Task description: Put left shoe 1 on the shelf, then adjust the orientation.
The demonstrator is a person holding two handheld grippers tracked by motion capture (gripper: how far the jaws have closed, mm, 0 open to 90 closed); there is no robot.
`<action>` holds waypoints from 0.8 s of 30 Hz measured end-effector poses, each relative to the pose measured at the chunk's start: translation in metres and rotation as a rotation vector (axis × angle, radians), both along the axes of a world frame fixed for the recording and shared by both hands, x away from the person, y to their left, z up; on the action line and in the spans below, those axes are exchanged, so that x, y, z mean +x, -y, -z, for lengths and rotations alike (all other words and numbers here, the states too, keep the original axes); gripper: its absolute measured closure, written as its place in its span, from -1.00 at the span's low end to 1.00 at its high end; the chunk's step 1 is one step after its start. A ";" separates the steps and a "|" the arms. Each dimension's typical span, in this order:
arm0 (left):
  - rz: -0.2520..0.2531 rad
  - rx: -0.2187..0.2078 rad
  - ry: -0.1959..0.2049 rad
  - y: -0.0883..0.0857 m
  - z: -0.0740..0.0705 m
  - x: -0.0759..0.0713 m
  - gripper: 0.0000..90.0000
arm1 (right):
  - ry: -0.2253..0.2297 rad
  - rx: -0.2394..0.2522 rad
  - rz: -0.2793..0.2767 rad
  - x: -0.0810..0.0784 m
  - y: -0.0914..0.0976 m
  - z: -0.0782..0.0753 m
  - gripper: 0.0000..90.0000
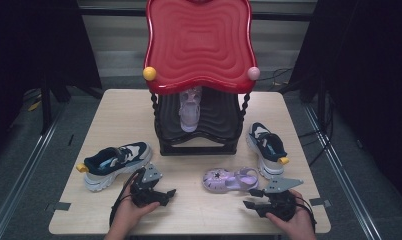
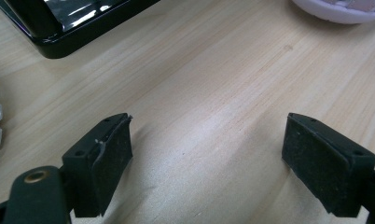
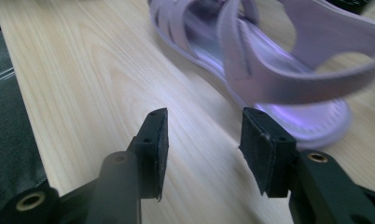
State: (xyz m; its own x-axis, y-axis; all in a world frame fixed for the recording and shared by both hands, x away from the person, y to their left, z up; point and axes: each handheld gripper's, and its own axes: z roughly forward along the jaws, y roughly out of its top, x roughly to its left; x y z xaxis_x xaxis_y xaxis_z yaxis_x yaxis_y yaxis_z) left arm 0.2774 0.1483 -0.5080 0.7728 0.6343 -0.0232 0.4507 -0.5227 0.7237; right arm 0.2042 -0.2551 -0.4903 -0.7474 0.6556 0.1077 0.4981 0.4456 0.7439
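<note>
A lilac sandal (image 1: pixel 230 179) lies on its sole on the wooden table (image 1: pixel 204 215), toe to the left. My right gripper (image 1: pixel 250 198) hovers just in front of its heel; in the right gripper view the sandal (image 3: pixel 269 60) lies close ahead and to the right of my open jaws (image 3: pixel 204 140), with nothing between them. My left gripper (image 1: pixel 169 194) rests at the front left of the table, open over bare wood (image 2: pixel 206 154). A second lilac sandal (image 1: pixel 190 107) stands on the lower shelf of the rack.
A black shoe rack with a red wavy top (image 1: pixel 199 40) stands at the table's middle back; its base (image 2: pixel 59 28) is ahead of my left gripper. One navy and white sneaker (image 1: pixel 116 162) lies at the left, another (image 1: pixel 265 147) at the right.
</note>
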 end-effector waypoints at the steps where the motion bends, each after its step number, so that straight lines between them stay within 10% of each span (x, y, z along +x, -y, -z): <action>1: -0.001 0.001 -0.001 0.000 0.000 0.000 -0.66 | 0.005 -0.002 0.008 -0.001 0.003 0.000 0.09; 11: -0.002 0.003 0.001 0.000 0.000 0.000 -0.66 | 0.018 0.004 0.118 0.001 0.026 0.001 -0.27; 24: 0.000 0.001 0.000 0.000 0.000 0.000 -0.66 | 0.026 -0.019 0.111 0.017 0.022 0.008 -0.35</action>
State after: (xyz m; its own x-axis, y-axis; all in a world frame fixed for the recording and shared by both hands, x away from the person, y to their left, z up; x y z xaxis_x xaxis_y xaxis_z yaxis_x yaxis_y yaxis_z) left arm 0.2775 0.1485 -0.5080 0.7727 0.6344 -0.0224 0.4506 -0.5233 0.7233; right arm 0.2216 -0.2774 -0.4986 -0.6724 0.7363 0.0758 0.5259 0.4032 0.7489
